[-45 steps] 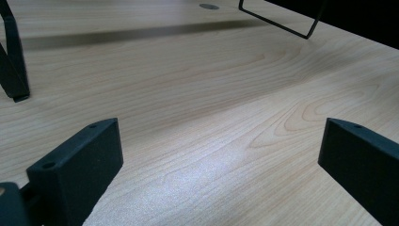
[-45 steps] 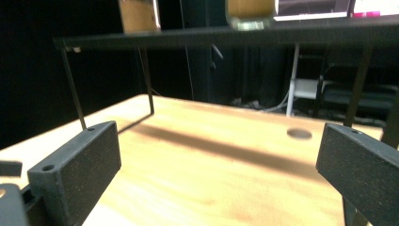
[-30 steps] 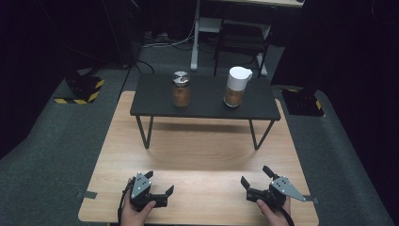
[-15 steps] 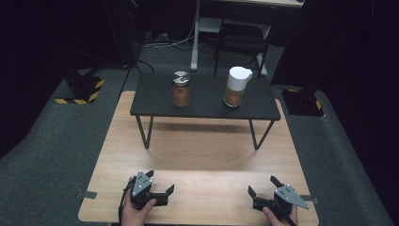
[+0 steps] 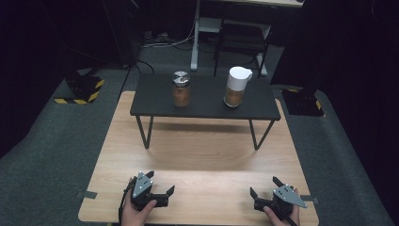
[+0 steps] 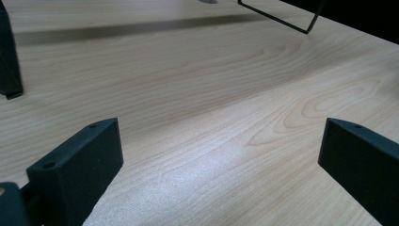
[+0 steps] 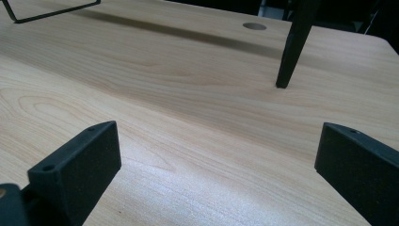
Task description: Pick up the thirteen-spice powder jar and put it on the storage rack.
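Observation:
On a small black stand (image 5: 202,107) at the far side of the wooden table (image 5: 197,155) stand two containers. One is a glass jar with a metal lid (image 5: 181,88) holding brown contents, left of centre. The other is a white-lidded jar (image 5: 236,86), right of centre. My left gripper (image 5: 160,182) rests low at the table's near left edge, open and empty. Level with it at the near right edge is my right gripper (image 5: 264,187), also open and empty. In each gripper view the jaws stand wide apart over bare wood (image 6: 211,122) (image 7: 202,127).
The stand's thin black legs (image 7: 294,44) (image 6: 9,56) rise from the tabletop ahead of the grippers. A round hole (image 7: 254,26) marks the table near one leg. Grey carpet surrounds the table, and a yellow-black striped object (image 5: 82,89) lies on the floor at the left.
My right gripper has drawn back toward the near edge and slightly rightward. The left gripper has barely shifted. Both jars stand as before.

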Motion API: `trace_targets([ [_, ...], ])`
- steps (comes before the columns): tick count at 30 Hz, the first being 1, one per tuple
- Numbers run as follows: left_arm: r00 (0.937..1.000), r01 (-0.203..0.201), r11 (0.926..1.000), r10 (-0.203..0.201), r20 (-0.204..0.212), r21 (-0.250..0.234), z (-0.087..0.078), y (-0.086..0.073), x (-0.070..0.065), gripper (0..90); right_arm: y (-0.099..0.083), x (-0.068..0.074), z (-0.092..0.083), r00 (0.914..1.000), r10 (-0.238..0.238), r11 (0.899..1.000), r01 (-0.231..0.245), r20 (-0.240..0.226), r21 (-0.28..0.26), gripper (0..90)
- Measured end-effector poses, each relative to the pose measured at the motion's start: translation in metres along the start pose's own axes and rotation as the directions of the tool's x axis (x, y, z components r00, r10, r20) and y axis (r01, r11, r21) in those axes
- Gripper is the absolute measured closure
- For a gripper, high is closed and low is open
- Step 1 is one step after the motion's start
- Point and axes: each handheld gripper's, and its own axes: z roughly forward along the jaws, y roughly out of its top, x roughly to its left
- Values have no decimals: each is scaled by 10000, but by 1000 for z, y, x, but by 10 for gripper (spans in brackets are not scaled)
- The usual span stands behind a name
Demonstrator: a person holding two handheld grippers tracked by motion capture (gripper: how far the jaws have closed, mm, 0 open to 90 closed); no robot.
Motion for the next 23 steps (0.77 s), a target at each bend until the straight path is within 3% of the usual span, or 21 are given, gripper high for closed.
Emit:
trace_targets([
  [5,9999,-136,9998,136,-14,120,1,2,-2,6,0,0,-1,9999,-73,10000,73,-74,2,7],
  [12,9999,-99,9999,97,110,122,3,3,0,6,-1,-7,-1,9987,451,9990,-451,-232,17,6],
  [23,9997,-130,9997,125,199,225,5,5,2,6,-3,-6,-2,9988,444,9989,-446,-204,-104,6],
])
